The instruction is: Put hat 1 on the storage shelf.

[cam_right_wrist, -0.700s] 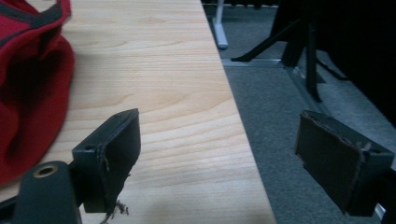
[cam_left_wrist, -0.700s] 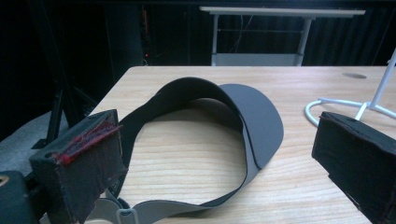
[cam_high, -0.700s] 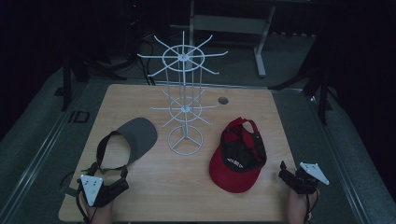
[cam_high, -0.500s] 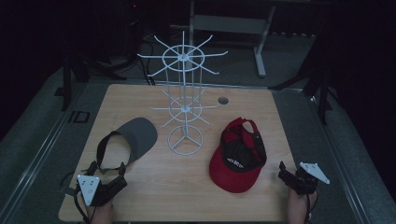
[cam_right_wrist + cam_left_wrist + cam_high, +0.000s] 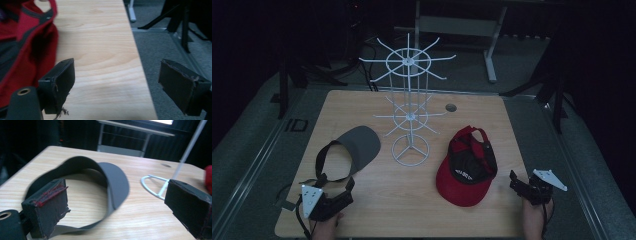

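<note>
L gripper sits at near-left edge of light wooden tabletop, jaws spread wide w/ nothing clamped. In left gripper view the dark grey fabric visor w/ black strap loop lies just ahead of the jaws, one black pad overlapping the strap; can't tell if touching. In high view the visor rests left of white wire hat rack w/ radial hooks, brim toward the rack's round base.

R gripper at near-right table corner, jaws also wide, empty. Red baseball cap w/ black lining lies upside-down just left of it, apart from the jaws, right of the rack's base.
</note>
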A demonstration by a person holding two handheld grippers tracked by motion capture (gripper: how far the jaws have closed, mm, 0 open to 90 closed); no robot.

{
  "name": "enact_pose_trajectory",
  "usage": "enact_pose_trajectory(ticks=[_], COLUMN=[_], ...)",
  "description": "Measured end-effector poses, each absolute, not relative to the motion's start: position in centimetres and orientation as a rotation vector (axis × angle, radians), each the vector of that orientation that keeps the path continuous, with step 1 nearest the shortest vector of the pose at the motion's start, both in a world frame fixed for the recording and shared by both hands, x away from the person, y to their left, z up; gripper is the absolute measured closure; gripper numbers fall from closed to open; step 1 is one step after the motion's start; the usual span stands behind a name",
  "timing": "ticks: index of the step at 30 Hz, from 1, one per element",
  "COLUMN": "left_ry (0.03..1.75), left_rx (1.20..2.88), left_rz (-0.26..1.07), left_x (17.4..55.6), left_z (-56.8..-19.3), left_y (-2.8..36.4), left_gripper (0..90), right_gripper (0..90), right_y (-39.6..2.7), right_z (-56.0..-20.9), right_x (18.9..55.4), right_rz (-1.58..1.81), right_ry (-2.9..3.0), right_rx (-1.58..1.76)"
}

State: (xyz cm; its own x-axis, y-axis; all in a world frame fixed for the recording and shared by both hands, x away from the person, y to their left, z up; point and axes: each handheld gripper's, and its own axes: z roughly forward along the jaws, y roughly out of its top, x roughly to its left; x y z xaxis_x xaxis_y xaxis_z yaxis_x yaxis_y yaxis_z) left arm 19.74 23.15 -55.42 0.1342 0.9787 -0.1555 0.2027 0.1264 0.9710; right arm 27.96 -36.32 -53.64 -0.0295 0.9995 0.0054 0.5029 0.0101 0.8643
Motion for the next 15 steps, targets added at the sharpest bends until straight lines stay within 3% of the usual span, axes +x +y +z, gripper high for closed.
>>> enact_pose_trajectory(ticks=[15], left_ry=[1.210], left_rx=[1.473], left_rz=[0.820], left_x=[19.6], left_z=[-55.1], left_y=[21.2], left_gripper=[3.1], right_gripper=[12.3], right_y=[-34.5], right_z=[-50.1], right_x=[29.8], right_rz=[0.980], right_ry=[1.738], right_rx=[1.508])
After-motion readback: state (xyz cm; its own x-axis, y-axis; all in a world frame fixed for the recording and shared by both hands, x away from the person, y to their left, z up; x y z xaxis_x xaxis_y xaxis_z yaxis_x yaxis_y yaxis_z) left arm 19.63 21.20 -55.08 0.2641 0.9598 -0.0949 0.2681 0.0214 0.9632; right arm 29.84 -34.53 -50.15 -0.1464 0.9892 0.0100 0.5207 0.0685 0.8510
